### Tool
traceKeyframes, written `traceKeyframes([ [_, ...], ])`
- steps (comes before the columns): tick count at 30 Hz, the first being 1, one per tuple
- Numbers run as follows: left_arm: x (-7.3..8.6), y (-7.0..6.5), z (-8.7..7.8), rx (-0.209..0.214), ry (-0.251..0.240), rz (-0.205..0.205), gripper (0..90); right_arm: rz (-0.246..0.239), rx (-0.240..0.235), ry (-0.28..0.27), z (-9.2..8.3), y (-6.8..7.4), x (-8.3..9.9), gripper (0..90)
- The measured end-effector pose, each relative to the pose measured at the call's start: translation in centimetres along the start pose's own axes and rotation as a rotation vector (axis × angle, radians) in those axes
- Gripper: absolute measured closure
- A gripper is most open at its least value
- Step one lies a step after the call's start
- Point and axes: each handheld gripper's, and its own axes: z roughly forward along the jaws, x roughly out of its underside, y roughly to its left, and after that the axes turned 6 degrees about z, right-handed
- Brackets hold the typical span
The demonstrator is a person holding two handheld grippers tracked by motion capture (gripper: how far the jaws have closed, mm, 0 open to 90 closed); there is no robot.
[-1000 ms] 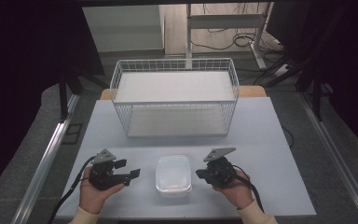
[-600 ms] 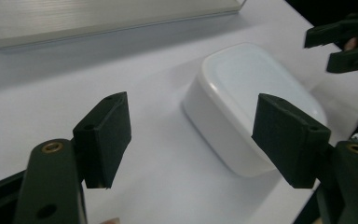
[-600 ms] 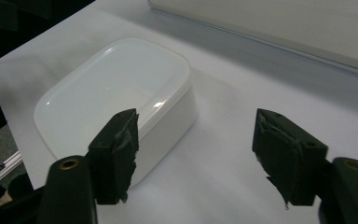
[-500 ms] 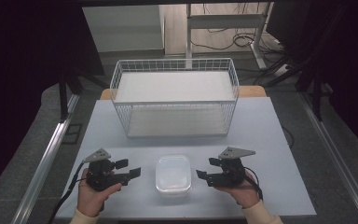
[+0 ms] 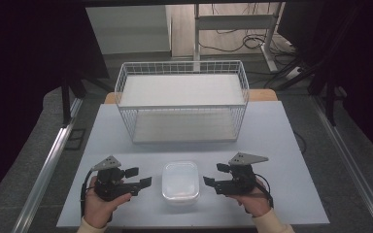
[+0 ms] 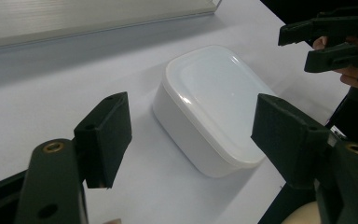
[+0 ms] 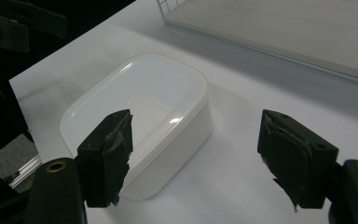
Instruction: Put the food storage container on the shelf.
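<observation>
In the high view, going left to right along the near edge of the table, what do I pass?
left gripper, jaws open → white lidded container → right gripper, jaws open after just opening, nothing between them.

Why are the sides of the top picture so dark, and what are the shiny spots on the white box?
High view: light falls on the table and wire basket, while the room at both sides is dark. Left gripper view: bright glare streaks on the white box lid; the near jaws look blurry. Right gripper view: small glints on the lid, soft shadow beside it.
</observation>
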Motion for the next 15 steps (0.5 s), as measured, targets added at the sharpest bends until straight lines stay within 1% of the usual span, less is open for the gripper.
traceKeyframes([
  [6, -0.1, 0.2, 0.6, 0.010, 0.013, -0.017, 28.3, 0.019, 0.002, 0.003, 0.1, 0.2, -0.2, 27.7],
  [7, -0.2, 0.3, 0.9, 0.029, 0.014, -0.034, 28.4, 0.036, -0.003, 0.010, 0.1, 0.4, -0.2, 28.6],
  [9, -0.3, 0.3, 1.2, 0.050, 0.017, -0.051, 28.4, 0.048, -0.006, 0.015, 0.2, 0.6, -0.3, 29.0],
  [11, -0.3, 0.3, 1.3, 0.056, 0.019, -0.050, 28.5, 0.059, -0.012, 0.019, 0.3, 0.9, -0.5, 28.9],
  [15, -0.5, 0.2, 2.1, 0.073, 0.032, -0.084, 28.5, 0.083, -0.011, 0.037, 1.1, 1.3, -0.8, 27.6],
])
